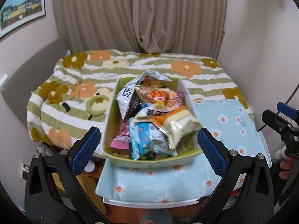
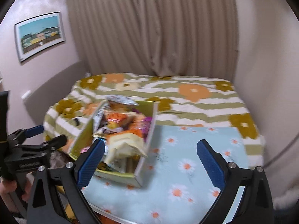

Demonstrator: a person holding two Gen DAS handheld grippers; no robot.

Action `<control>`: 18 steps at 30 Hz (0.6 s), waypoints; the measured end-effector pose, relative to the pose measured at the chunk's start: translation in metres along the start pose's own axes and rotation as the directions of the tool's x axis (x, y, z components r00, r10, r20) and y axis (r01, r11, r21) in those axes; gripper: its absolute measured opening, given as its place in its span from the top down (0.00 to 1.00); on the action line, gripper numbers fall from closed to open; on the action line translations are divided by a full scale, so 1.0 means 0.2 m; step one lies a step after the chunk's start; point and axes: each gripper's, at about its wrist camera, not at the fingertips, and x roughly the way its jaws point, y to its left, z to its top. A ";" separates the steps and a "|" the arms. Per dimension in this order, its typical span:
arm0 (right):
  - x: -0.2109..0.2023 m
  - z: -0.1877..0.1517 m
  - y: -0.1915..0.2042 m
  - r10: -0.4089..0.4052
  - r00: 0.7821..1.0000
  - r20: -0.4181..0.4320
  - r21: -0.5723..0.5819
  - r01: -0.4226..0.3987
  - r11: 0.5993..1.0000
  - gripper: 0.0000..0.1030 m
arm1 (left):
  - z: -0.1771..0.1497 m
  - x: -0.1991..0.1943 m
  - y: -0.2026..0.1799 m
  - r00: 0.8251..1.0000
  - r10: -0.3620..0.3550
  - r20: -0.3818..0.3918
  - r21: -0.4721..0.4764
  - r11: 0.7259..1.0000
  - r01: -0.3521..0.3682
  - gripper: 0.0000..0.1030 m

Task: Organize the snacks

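Observation:
A green and white box stands on a small table with a blue daisy cloth. It is heaped with several snack packets: a pale yellow bag on top, a blue packet, a pink one, an orange one. My left gripper is open and empty, its blue pads either side of the box's near end. My right gripper is open and empty, above the cloth right of the box. The right gripper also shows in the left wrist view.
A bed with a striped flower quilt lies behind the table. A green hairband lies on the quilt at left. Beige curtains hang behind. Bare daisy cloth lies right of the box.

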 end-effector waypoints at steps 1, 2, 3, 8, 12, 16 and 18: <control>-0.03 -0.02 -0.01 -0.012 1.000 -0.001 0.003 0.012 1.000 0.05 | -0.02 -0.03 -0.02 1.000 0.000 0.011 0.003 1.000 0.000 0.01; -0.06 -0.03 -0.02 -0.021 1.000 -0.001 0.004 0.021 1.000 0.05 | -0.04 -0.07 -0.04 1.000 0.000 0.024 0.007 1.000 0.000 0.01; -0.09 -0.06 -0.04 -0.036 0.999 0.005 0.010 0.036 0.999 0.05 | -0.06 -0.12 -0.06 0.999 0.003 0.036 0.012 1.000 -0.003 0.01; -0.20 -0.13 -0.07 -0.085 0.996 0.025 0.009 0.085 0.996 0.05 | -0.13 -0.27 -0.13 0.996 0.003 0.095 0.018 1.000 -0.004 0.01; -0.25 -0.16 -0.08 -0.089 0.995 0.037 0.013 0.089 0.996 0.05 | -0.16 -0.35 -0.17 0.992 0.007 0.122 0.023 1.000 -0.010 0.01; -0.27 -0.17 -0.10 -0.089 0.995 0.044 0.017 0.089 0.996 0.05 | -0.17 -0.39 -0.20 0.991 0.007 0.132 0.026 1.000 -0.010 0.01; -0.28 -0.18 -0.10 -0.090 0.995 0.046 0.019 0.090 0.996 0.05 | -0.17 -0.40 -0.21 0.991 0.002 0.135 0.027 1.000 -0.005 0.01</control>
